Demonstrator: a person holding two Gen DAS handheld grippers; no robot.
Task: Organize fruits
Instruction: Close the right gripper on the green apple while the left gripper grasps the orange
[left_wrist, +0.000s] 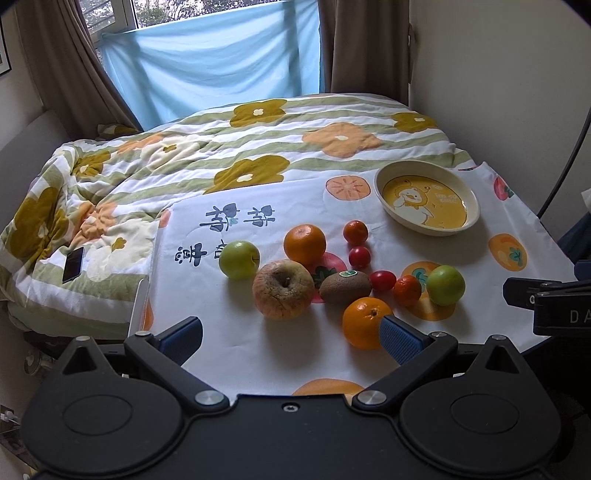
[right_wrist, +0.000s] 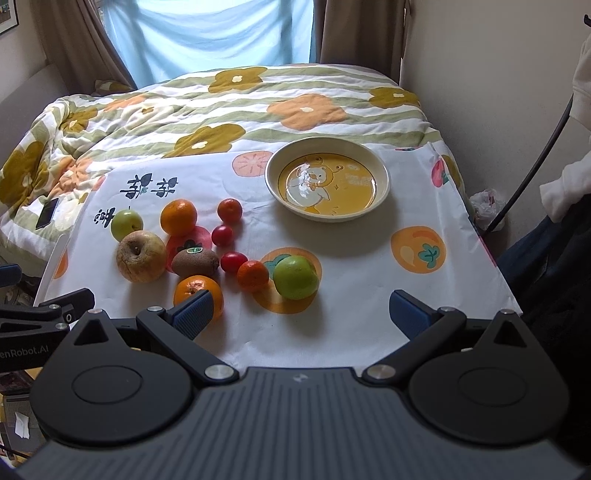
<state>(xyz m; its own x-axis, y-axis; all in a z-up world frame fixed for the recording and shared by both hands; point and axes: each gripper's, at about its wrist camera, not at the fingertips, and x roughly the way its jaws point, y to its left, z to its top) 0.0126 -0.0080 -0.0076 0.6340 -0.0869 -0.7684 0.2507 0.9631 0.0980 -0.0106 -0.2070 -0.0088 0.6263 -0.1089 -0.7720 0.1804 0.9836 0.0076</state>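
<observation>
Several fruits lie on a white fruit-print cloth (left_wrist: 229, 354): a wrinkled apple (left_wrist: 283, 289), a kiwi (left_wrist: 345, 287), two oranges (left_wrist: 304, 244) (left_wrist: 364, 323), two green apples (left_wrist: 239, 259) (left_wrist: 445, 285), small tangerines (left_wrist: 407, 290) and cherry tomatoes (left_wrist: 382, 280). An empty yellow duck bowl (left_wrist: 426, 197) stands behind them to the right; it also shows in the right wrist view (right_wrist: 327, 179). My left gripper (left_wrist: 291, 334) is open and empty, low at the cloth's near edge. My right gripper (right_wrist: 301, 314) is open and empty, just short of the green apple (right_wrist: 295, 277).
A flowered quilt (left_wrist: 184, 162) covers the bed behind the cloth. A phone (left_wrist: 72, 264) lies on it at the left. Curtains and a blue sheet (left_wrist: 221, 62) hang at the back. A wall (left_wrist: 498, 74) and a dark cable (right_wrist: 532, 173) are on the right.
</observation>
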